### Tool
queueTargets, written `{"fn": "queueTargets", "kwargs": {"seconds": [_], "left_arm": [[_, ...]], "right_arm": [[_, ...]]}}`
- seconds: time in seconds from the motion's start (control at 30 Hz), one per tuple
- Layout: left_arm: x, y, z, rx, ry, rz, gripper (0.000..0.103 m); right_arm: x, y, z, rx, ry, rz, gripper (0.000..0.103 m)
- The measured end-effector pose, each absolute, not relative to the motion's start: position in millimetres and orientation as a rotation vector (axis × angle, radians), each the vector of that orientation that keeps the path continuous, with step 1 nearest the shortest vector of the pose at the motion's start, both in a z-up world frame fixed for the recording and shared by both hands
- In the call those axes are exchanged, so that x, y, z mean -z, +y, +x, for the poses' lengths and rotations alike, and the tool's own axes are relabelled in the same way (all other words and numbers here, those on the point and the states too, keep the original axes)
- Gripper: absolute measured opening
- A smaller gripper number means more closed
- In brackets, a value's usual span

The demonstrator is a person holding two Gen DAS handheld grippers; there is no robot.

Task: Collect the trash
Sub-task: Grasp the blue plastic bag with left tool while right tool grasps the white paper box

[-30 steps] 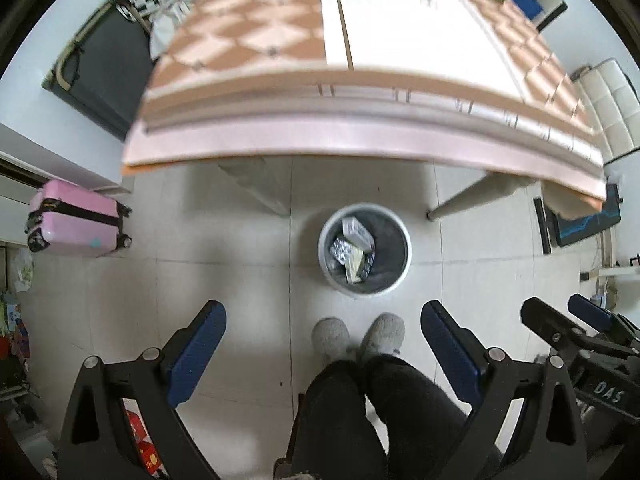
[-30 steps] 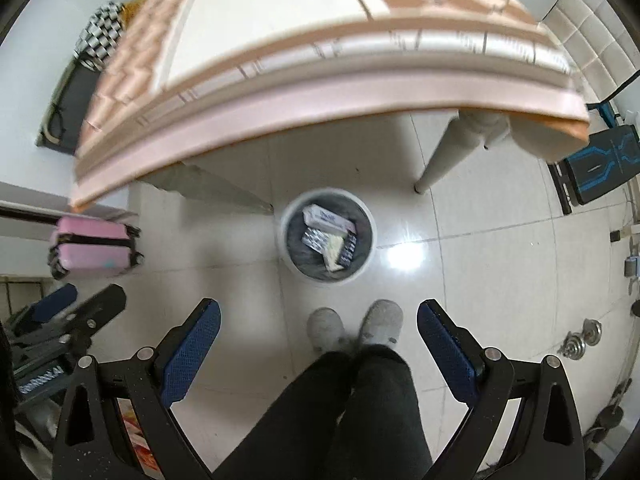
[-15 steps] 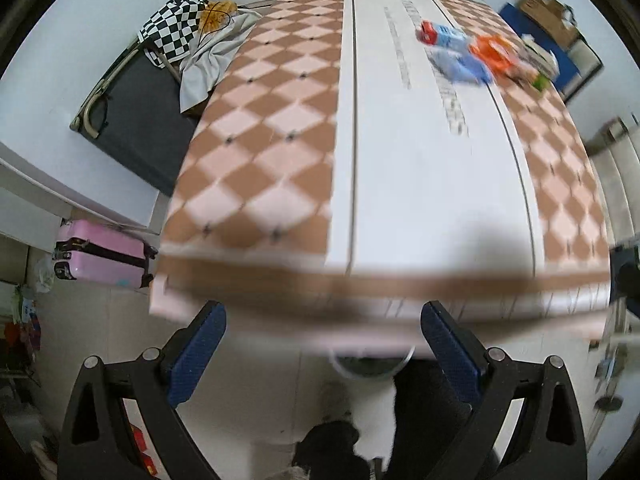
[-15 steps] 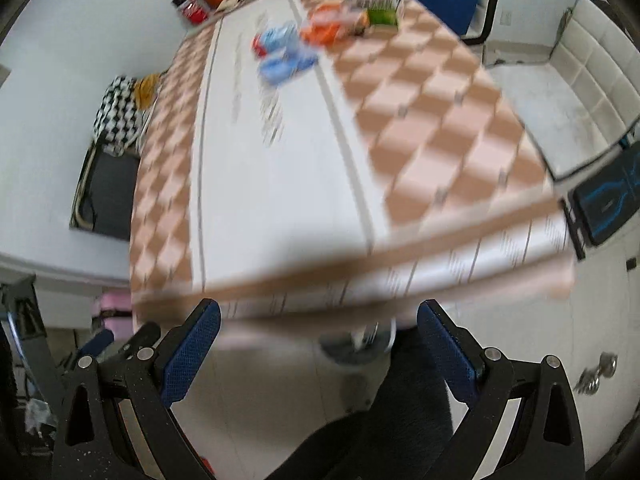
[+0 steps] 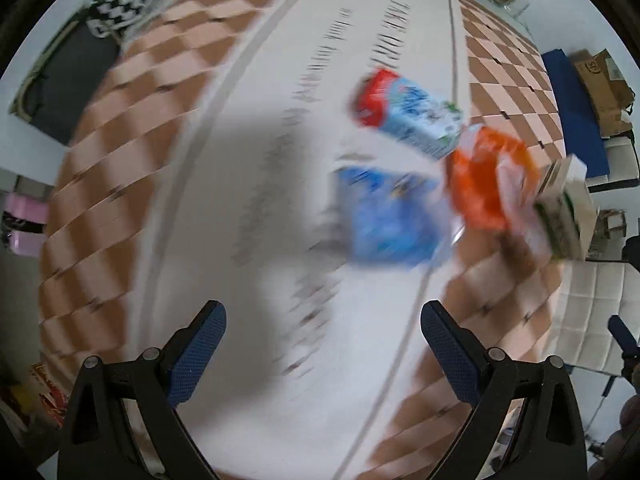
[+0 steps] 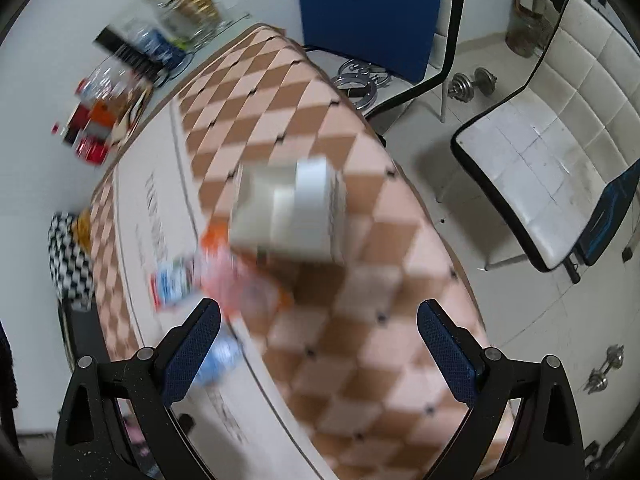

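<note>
Trash lies on the checkered table [image 5: 132,168]. In the left wrist view I see a blue packet [image 5: 390,216], a red-and-blue carton [image 5: 408,114], an orange wrapper [image 5: 486,180] and a white-and-green box [image 5: 564,208], all blurred. My left gripper [image 5: 324,354] is open above the table, short of the blue packet. In the right wrist view the white box [image 6: 292,212] sits ahead of my open right gripper [image 6: 318,350], with the orange wrapper [image 6: 240,280], the carton [image 6: 172,284] and the blue packet [image 6: 218,360] to its left. Nothing is between either pair of fingers.
Bottles and cans [image 6: 132,68] crowd a side surface beyond the table's far end. A white chair [image 6: 552,168], a blue panel [image 6: 368,12] and dumbbells [image 6: 474,82] stand right of the table. A checkered cloth [image 5: 120,4] and a pink suitcase [image 5: 24,220] lie to the left.
Both grippers rose from over the floor bin and the person's feet to above the tabletop, moving forward toward the trash pile. The bin has left both views.
</note>
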State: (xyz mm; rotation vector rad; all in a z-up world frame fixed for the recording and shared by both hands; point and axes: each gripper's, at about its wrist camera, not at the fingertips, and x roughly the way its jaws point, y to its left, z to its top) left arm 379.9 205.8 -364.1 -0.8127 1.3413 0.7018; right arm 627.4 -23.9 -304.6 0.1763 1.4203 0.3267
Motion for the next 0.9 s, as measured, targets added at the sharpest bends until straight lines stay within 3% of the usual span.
{"fn": "queueTargets", "kwargs": {"seconds": [0.27,0.3,0.33,0.57,0.63,0.9], "left_arm": [[420,221,453,-0.697,1.457,-0.816,0.095],[422,222,454,-0.705,1.453,-0.811,0.088],[423,223,454,-0.726,1.456,-0.791,0.074],[417,227,445,-0.736,1.416,-0.743,0.04],[410,228,432,-0.734,1.41,-0.735,0.036],[363,227,394,-0.725,1.352,-0.648,0.034]], "right_arm": [[350,37,686,-0.29,1.502,0.159,0.101],[356,43,689,-0.289,1.522,0.155,0.101],[360,45,687,-0.281,1.531,0.145,0.101],[396,58,691,-0.241,1.645,0.071,0.101],[397,55,689,-0.252,1.632,0.079,0.093],[365,31,666,-0.306,1.513,0.066,0.091]]}}
